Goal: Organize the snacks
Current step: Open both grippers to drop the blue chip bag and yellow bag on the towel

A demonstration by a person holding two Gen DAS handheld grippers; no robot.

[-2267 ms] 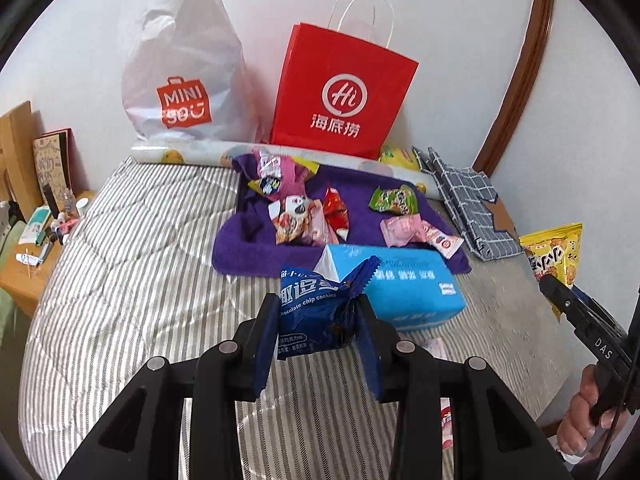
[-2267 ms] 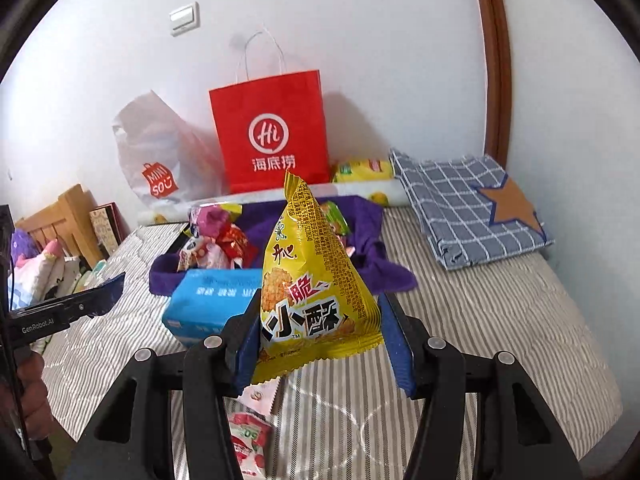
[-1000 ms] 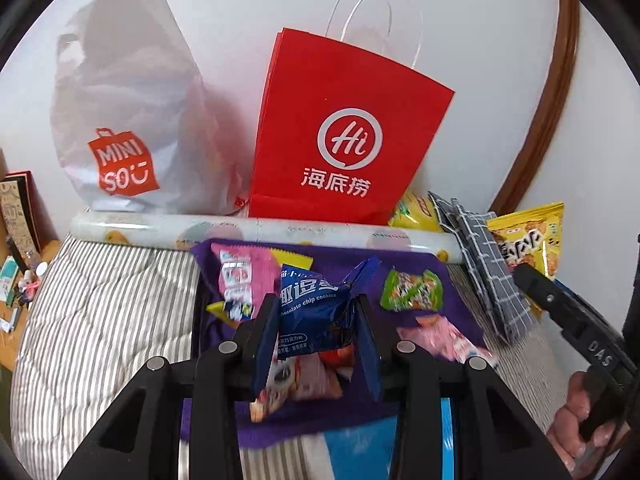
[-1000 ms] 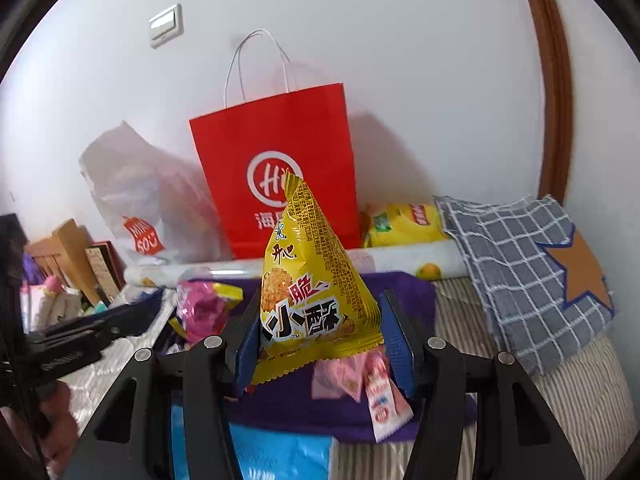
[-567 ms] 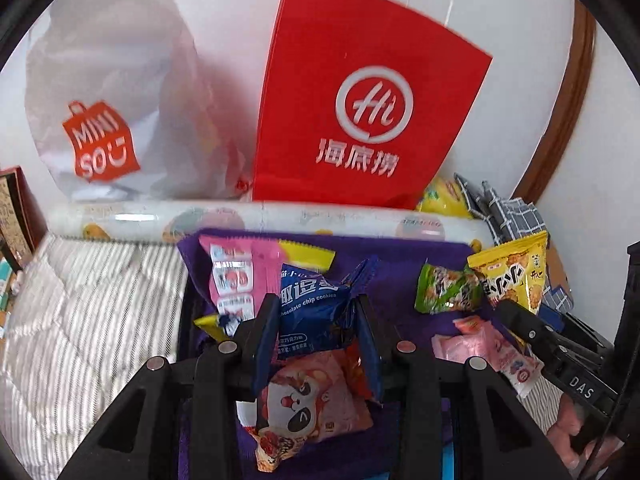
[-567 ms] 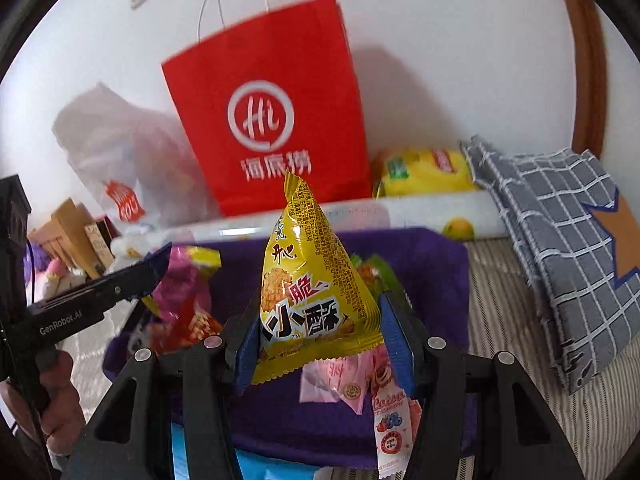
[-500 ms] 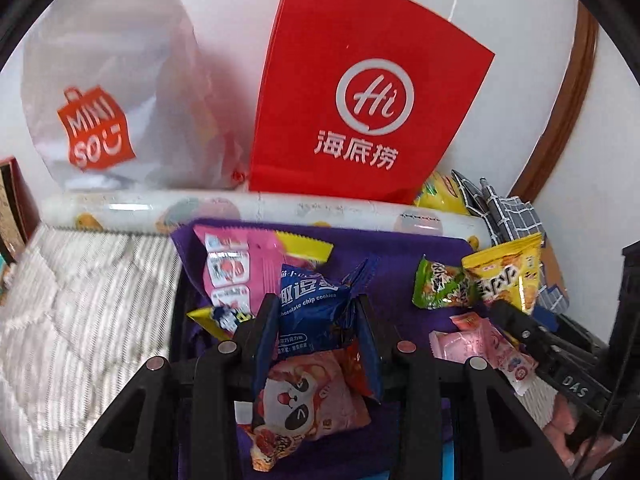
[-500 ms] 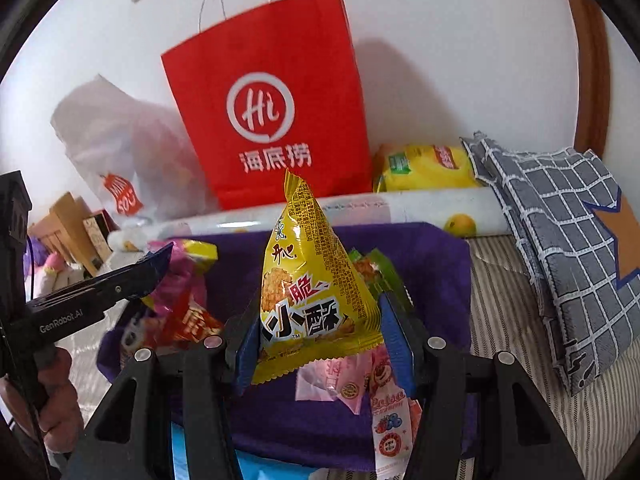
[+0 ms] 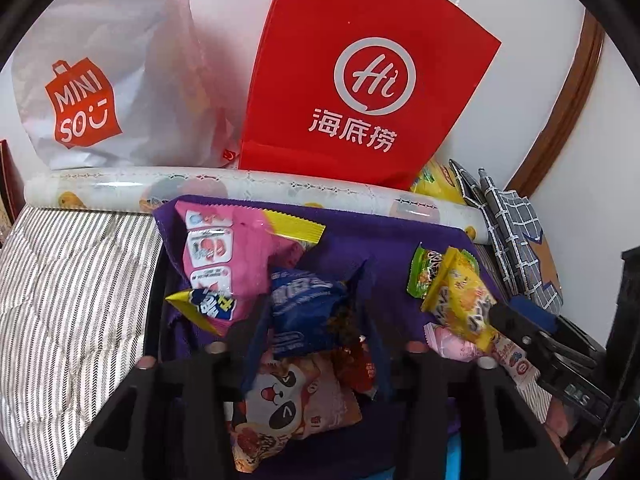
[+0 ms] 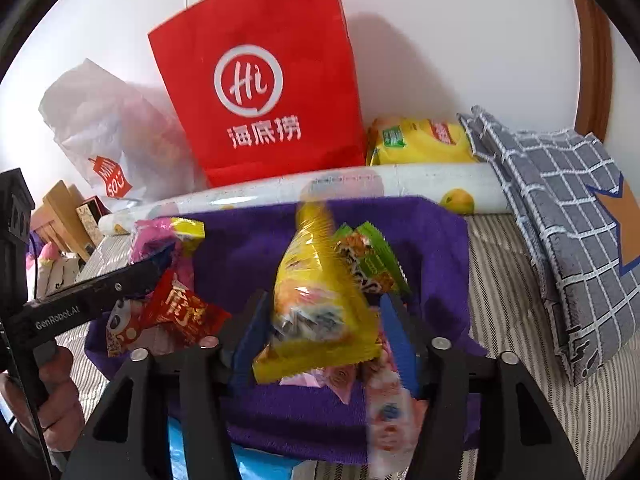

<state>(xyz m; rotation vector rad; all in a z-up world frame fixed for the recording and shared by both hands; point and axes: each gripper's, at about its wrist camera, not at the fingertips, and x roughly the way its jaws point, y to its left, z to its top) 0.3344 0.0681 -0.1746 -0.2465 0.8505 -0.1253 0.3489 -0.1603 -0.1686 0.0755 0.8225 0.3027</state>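
Note:
My left gripper [image 9: 316,320] stands open over the purple towel [image 9: 372,240], and the blue cookie pack [image 9: 304,304] tilts loose between its spread jaws. My right gripper [image 10: 324,320] is open too; the yellow triangular snack bag [image 10: 316,300] is blurred and tipping forward between its jaws, above the purple towel [image 10: 248,240]. The yellow bag also shows at the right of the left wrist view [image 9: 460,300]. Pink [image 9: 216,252], green [image 9: 428,268], red [image 10: 180,308] and panda-print [image 9: 288,404] packs lie on the towel.
A red paper bag [image 9: 360,80] and a white Miniso bag [image 9: 100,80] stand against the wall behind a rolled mat [image 9: 240,192]. A grey checked cloth [image 10: 560,208] lies right. A yellow chip bag [image 10: 420,140] lies behind the roll. A blue tissue box [image 10: 192,452] sits in front.
Both grippers moved forward over the purple towel and lowered. Both jaws have opened; the blue pack and the yellow bag have come loose and tilt downward.

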